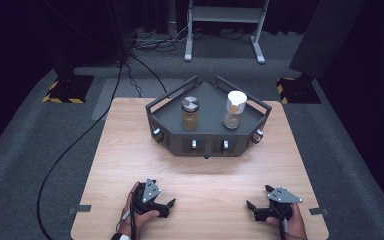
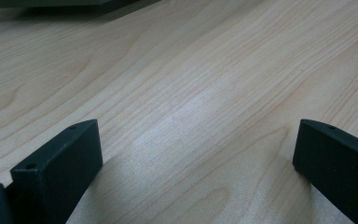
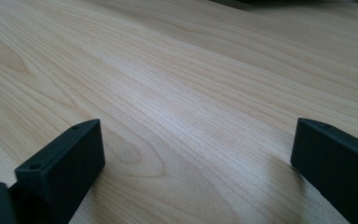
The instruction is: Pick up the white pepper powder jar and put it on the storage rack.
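Note:
A dark grey angular tray stands at the far middle of the wooden table. In it stand two jars of brownish contents: one with a silver lid on the left, one with a white lid on the right. My left gripper rests near the front left of the table, held by a hand, jaws wide apart over bare wood. My right gripper rests at the front right, likewise open with nothing between its fingers. Both point toward the table's middle.
Grey carpet surrounds the table. A white metal stand is at the far side, with cables on the floor. Two black posts with yellow-striped bases flank the far corners. A black cable runs along the left of the table.

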### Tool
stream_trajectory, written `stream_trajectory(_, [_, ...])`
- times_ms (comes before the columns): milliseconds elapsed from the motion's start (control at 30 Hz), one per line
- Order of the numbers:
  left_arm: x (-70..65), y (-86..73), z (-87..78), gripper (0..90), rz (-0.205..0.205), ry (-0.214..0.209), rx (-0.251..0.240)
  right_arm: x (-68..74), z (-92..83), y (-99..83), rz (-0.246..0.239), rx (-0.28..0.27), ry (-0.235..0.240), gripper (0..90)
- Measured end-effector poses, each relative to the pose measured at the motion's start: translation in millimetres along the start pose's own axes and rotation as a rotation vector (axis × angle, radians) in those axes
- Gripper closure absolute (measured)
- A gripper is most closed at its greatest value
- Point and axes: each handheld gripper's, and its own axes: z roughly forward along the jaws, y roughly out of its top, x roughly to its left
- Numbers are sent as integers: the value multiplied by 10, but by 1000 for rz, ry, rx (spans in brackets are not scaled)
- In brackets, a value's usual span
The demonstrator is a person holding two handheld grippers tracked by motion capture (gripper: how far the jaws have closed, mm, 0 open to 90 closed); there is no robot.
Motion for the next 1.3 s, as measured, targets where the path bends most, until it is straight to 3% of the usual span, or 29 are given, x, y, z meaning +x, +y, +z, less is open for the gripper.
stream_trajectory(1300, [6,1,2,14,-5,-3,1,-18,16,16,11,6,6,17])
